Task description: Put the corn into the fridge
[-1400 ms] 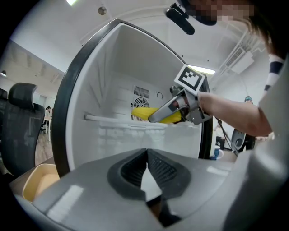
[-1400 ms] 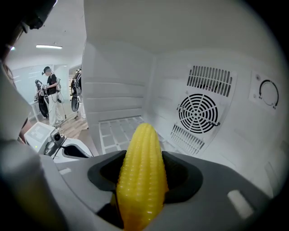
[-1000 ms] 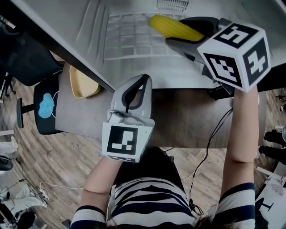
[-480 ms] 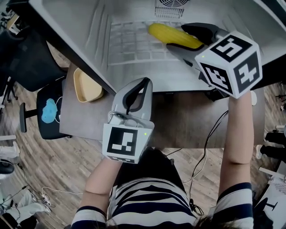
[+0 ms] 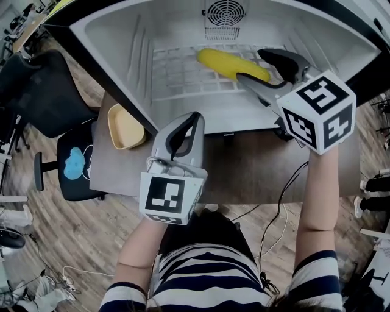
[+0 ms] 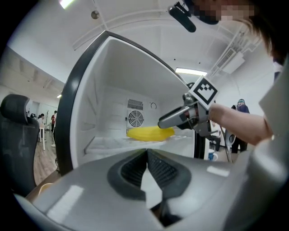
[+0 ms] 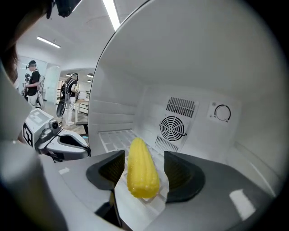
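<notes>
Bumpy corn (image 7: 142, 173) lies on the grid shelf (image 5: 183, 73) between the right gripper's (image 7: 143, 170) just-opened fingers (image 7: 179, 173); left gripper's (image 6: 146, 155) are closed.

The corn (image 5: 233, 64) lies on the wire shelf (image 5: 177, 73) inside the fridge (image 5: 122, 36), between the jaws of the right tongs (image 5: 250, 65), which have just been opening. The fan (image 5: 224, 12) sits behind it. The left tongs (image 5: 186, 122) are before the fridge, over the desk (image 5: 256, 170), with a bowl (image 5: 125, 128) to their left.

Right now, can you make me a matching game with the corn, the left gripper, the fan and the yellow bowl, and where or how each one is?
1 corn
2 left gripper
3 fan
4 yellow bowl

A on the table beside the fridge
B fingers shut together
C at the back of the fridge
D lying on the fridge's shelf

Pairs: 1-D, 2-B, 3-C, 4-A
</notes>
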A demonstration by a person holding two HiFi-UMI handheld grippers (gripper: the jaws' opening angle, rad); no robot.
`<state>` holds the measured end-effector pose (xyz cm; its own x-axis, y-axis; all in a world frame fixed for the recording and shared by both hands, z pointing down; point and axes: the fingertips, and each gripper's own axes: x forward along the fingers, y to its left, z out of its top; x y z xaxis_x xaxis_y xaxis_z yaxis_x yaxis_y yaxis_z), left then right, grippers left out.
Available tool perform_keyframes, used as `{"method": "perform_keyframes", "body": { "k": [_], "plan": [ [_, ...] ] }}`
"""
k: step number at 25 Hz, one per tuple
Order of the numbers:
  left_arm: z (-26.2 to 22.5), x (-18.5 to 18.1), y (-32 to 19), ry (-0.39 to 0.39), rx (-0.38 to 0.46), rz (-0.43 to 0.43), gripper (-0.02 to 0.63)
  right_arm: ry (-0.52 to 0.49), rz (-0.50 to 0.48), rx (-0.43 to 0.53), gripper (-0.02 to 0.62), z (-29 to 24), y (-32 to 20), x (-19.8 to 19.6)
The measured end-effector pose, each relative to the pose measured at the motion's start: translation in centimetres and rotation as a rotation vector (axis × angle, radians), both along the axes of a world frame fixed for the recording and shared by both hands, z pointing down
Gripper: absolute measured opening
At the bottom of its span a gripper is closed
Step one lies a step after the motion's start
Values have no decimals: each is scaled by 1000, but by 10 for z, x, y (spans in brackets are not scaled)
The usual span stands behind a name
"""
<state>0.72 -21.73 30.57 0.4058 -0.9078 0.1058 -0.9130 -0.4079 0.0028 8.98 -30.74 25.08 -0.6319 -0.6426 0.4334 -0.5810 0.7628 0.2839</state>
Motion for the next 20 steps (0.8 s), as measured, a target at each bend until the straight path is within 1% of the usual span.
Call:
{"method": "perform_keyframes", "body": {
  "k": [2,10,15,20],
  "plan": [
    [-4,1,2,3,-1,1,0,-23,20,12,279,-4,5,7],
    [-21,-1,6,5,37,-3,0,-99,88,32,258,-7,32,33],
    [-28,-2,9,-5,48,-10,0,-177,148,30,250,-1,50,50],
    [-39,-11,14,33,71,-31,0,-296,222,21,225,5,67,68]
  ]
}}
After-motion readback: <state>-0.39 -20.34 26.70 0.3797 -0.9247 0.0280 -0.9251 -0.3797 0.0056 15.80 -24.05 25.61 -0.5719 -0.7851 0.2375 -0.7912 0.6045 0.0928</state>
